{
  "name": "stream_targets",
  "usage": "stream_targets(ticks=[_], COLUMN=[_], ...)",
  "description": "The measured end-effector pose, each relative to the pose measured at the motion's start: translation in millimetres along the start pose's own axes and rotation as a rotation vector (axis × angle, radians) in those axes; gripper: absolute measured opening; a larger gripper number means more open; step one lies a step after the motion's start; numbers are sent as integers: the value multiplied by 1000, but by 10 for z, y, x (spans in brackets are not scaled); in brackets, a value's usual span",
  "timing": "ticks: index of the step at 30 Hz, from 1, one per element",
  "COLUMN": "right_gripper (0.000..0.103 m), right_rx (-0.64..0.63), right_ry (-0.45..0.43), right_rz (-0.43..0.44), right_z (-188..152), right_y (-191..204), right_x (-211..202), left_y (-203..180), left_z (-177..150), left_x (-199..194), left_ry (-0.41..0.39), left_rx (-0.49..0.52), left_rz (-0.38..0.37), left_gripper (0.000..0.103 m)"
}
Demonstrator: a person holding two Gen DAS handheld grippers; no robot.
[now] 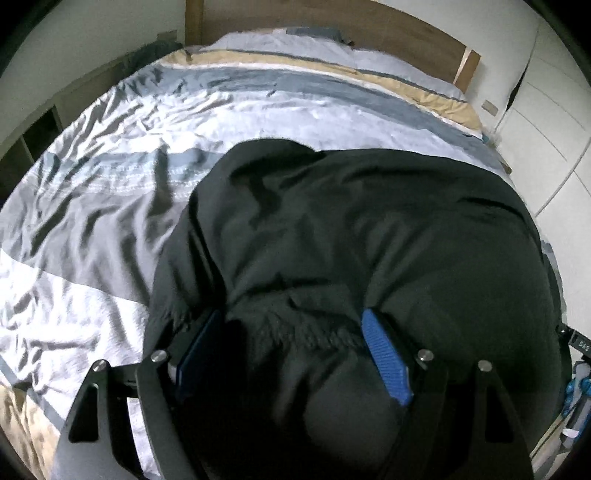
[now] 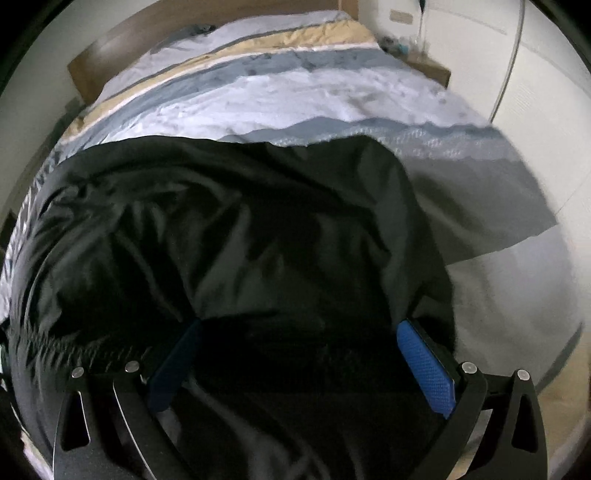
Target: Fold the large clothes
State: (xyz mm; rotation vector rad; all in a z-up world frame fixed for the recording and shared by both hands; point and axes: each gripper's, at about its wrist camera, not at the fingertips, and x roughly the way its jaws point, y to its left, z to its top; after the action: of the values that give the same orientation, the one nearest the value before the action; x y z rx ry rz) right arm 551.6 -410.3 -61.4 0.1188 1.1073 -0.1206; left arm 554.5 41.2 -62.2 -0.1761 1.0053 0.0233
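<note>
A large black jacket (image 1: pixel 351 229) lies spread on the bed, its fur-trimmed edge near me. It also fills the right wrist view (image 2: pixel 229 229). My left gripper (image 1: pixel 291 328) hangs over the jacket's near edge with its blue pads (image 1: pixel 384 354) wide apart; fabric bulges between them. My right gripper (image 2: pixel 299 339) is over the jacket's near right part, its blue pads (image 2: pixel 424 365) also wide apart with dark fabric between them. Neither is closed on the cloth.
The bed has a striped duvet (image 1: pixel 110 192) in blue, grey, white and tan, and a wooden headboard (image 1: pixel 332 26). White cupboard doors (image 1: pixel 546 133) stand on the right, low shelves (image 1: pixel 33 136) on the left. Bare duvet (image 2: pixel 498 192) lies right of the jacket.
</note>
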Motion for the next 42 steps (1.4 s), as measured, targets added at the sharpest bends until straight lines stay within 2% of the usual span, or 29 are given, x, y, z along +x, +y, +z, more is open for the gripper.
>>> stream_targets(ticks=[8,11,15,25,29,34,38,42], right_gripper=[103,103,102,102,103,103,102,103], right_rx=[-82,-89,-55,-69,-75,-63,15,95], right_ry=[-60,-50,-35,-24,-14,-11,-48,-25], right_rz=[71,88,98,101,107,105,112,141], right_z=[-303,-413,-487,-602,-621,-567,-480,-391], right_y=[309,391,345,312,262,51,-380,-834], right_x=[-393,-369,-311,-284,-304,-431,-590,-568], left_y=[-77,-68,-76,-110,-66,192,511,877], left_z=[-197,-264,-339,-443,-436,-388,-326,-265], left_x=[-232,-251,-271,-286,-338,-535,-675,-633], left_ry=[-36,-35,-37,-37,-18,-28,-33,12], left_rx=[29,31,34,48,50,33,-15,-84], left_rz=[12,15,21,34,4,-46,-40,-89], left_gripper=[78,78,78,78,78,80,81,81])
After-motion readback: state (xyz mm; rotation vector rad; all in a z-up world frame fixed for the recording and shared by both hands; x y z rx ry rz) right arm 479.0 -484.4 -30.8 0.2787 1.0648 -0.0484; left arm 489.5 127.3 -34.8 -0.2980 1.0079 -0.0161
